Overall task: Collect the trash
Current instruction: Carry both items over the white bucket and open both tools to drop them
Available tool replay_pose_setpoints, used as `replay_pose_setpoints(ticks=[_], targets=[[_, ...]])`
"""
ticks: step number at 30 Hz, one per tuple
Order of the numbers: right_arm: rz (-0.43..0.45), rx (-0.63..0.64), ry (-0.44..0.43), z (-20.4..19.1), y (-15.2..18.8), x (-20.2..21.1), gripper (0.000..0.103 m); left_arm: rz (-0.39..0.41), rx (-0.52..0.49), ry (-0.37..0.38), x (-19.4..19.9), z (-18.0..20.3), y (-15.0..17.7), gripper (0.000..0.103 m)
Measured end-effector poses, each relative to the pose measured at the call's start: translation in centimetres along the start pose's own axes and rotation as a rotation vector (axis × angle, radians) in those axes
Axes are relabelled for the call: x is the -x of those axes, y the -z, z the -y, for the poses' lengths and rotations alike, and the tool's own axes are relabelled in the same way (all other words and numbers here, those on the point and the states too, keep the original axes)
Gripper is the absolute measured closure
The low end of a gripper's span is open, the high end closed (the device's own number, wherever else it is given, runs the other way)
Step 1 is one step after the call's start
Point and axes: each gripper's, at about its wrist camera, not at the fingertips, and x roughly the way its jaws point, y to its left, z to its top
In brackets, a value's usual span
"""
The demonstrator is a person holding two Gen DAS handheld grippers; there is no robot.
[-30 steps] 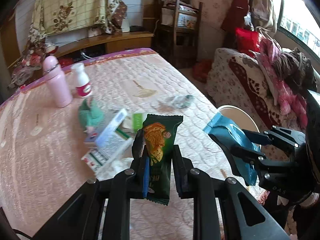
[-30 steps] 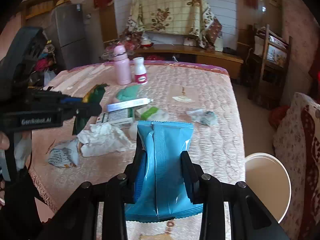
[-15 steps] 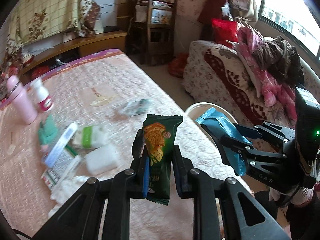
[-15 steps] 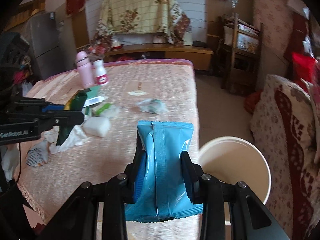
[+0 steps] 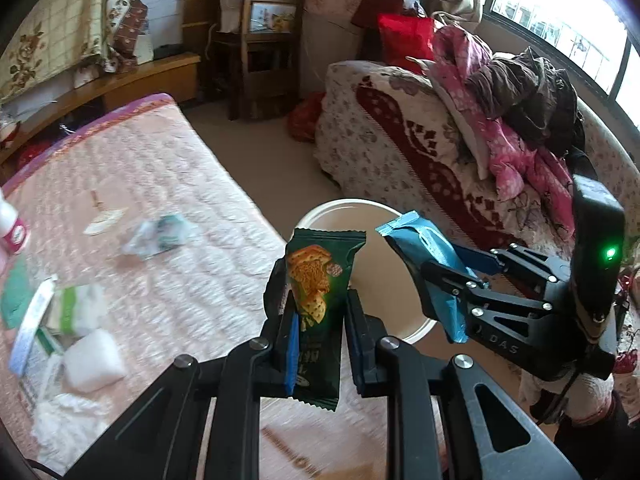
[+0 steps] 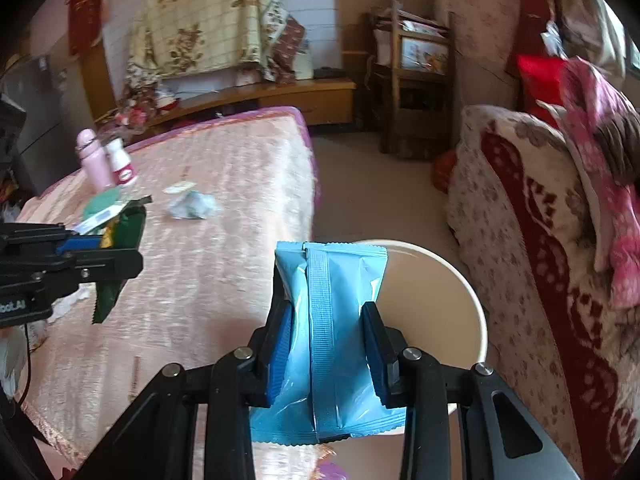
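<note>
My left gripper is shut on a green cracker wrapper, held upright over the table's right edge, just in front of the cream bucket on the floor. My right gripper is shut on a blue snack wrapper, held over the bucket. The right gripper and blue wrapper also show in the left wrist view. The left gripper with the green wrapper shows at the left of the right wrist view.
On the pink quilted table lie a crumpled clear wrapper, white tissues, a green-white packet and boxes. A pink bottle and a white bottle stand at the back. A patterned sofa stands right of the bucket.
Both grippers have swung right, away from the table's middle toward the bucket, each still holding its wrapper. The bucket now lies right behind both wrappers.
</note>
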Motion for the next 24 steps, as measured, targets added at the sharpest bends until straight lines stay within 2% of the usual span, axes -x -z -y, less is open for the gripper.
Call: replay_pose_setpoints(ticks=[9,21,24], targets=[[-0.04,-0.082,0.041,3.7,0.8,-1.9,0.066,-0.026,-0.001,0.061,-3.4,1.8,-1.4,0.081],[-0.07,-0.121,0.061,5.3,1.3,-4.2,0.065,-0.046,0.016,0.1,-6.5,2.0,-2.0,0.081],[-0.074,-0.12,0.068,5.4,1.4,-4.6,0.064,-0.045,0.024,0.108,-6.8,1.9,-2.1,0.077]])
